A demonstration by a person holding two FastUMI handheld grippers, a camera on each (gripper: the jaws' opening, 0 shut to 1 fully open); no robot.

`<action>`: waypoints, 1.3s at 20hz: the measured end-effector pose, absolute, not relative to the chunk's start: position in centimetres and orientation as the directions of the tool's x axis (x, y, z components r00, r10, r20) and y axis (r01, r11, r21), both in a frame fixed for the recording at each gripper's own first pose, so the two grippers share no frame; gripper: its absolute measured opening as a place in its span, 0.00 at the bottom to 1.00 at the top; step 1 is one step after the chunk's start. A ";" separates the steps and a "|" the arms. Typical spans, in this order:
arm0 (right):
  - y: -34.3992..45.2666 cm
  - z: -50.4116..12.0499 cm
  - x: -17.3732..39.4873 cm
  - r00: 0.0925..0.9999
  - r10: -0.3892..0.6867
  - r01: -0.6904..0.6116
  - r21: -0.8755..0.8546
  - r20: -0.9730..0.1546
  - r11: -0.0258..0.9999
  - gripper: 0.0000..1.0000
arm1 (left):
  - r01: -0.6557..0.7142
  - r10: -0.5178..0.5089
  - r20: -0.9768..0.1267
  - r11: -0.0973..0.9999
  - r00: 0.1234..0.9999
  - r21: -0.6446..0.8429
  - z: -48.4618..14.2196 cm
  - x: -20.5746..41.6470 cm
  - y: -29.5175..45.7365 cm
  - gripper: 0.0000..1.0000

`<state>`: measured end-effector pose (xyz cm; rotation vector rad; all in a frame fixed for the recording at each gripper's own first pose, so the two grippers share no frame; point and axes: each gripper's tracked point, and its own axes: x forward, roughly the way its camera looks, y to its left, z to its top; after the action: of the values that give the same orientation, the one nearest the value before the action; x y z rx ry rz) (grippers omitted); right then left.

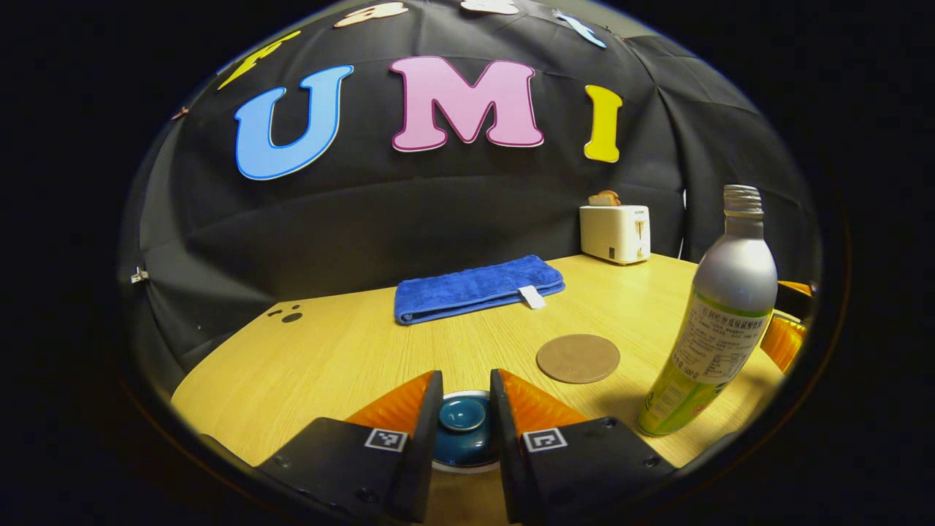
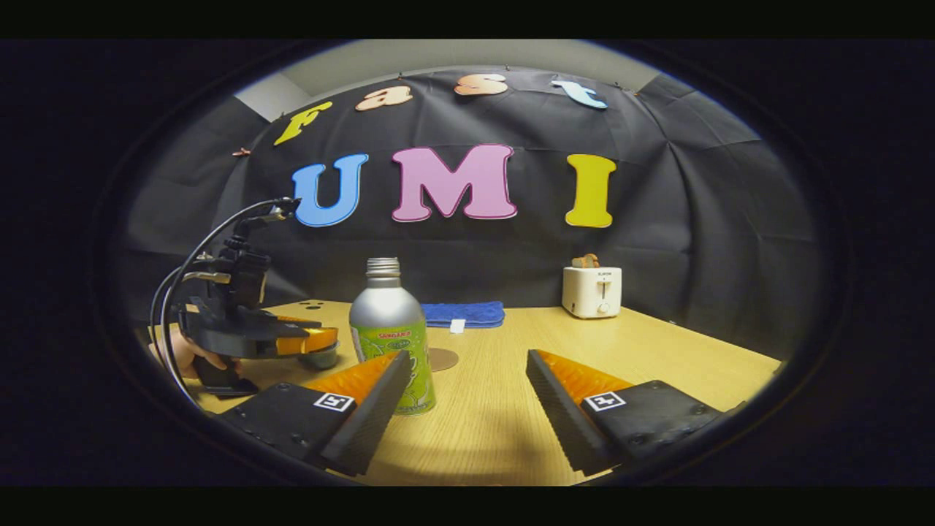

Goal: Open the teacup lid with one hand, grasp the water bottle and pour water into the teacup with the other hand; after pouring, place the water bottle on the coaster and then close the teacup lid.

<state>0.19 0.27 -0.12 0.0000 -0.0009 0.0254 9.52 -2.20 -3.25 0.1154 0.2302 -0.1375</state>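
In the left gripper view, the left hand-held gripper (image 1: pixel 466 398) has its fingers narrowly apart on either side of the blue teacup lid (image 1: pixel 462 431); whether they press its knob cannot be told. The right hand-held gripper (image 2: pixel 467 383) gapes wide, clamped on nothing, with the water bottle (image 2: pixel 391 332) standing upright on the desk (image 2: pixel 497 409) at its 11 o'clock. The coaster (image 1: pixel 578 358) lies bare at 10 o'clock of the bottle in the left gripper view.

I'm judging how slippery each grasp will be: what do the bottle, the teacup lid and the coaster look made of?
The silver, green-labelled water bottle looks like matte metal, probably aluminium, with a threaded neck and a glossy printed wrap. The dark blue teacup lid looks like glazed ceramic, judging by its shine. The round brown coaster is dull and flat, perhaps cork or leather; the material is uncertain.
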 end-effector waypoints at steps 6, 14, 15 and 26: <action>1.1 -0.1 -0.1 0.997 0.077 -0.077 0.002 0.001 0.997 0.98 | 0.121 -0.107 -0.203 0.991 0.973 0.061 -2.6 9.2 -1.8 0.33; 3.0 0.2 -2.1 0.988 0.152 -0.152 0.001 0.015 0.988 0.98 | 0.091 -0.090 -0.087 0.996 0.992 0.007 -1.2 7.7 0.0 0.31; 3.5 -0.1 -2.3 0.987 0.164 -0.164 0.002 0.007 0.987 0.98 | 0.085 -0.084 -0.070 0.996 0.994 0.011 -0.8 7.5 0.6 0.31; 7.0 1.6 0.6 0.980 0.196 -0.196 0.001 0.034 0.981 0.98 | -0.005 0.004 -0.012 1.000 1.000 -0.017 0.9 2.2 8.7 0.30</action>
<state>0.64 6.98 1.62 0.0041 -0.0334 0.1974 2.17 8.70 0.93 -0.0170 0.0121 0.0046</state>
